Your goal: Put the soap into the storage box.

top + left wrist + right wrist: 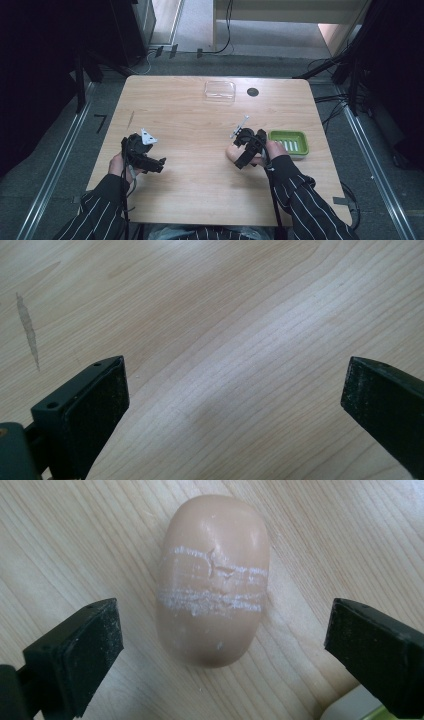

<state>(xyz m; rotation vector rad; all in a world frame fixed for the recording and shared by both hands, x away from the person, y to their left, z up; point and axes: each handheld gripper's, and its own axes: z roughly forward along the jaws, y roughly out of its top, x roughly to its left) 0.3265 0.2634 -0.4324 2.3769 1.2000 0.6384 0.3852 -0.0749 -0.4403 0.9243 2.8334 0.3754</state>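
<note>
No writing legible on scratched soap bar (212, 580).

A peach soap bar (212, 580) with white scratch bands, a green tray (289, 142), pinstriped dark sleeves (305, 200).

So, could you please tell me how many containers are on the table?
2: a clear plastic box at the table's far edge, and a green tray near the right edge, beside the right tongs. Nothing seems hidden.
</note>
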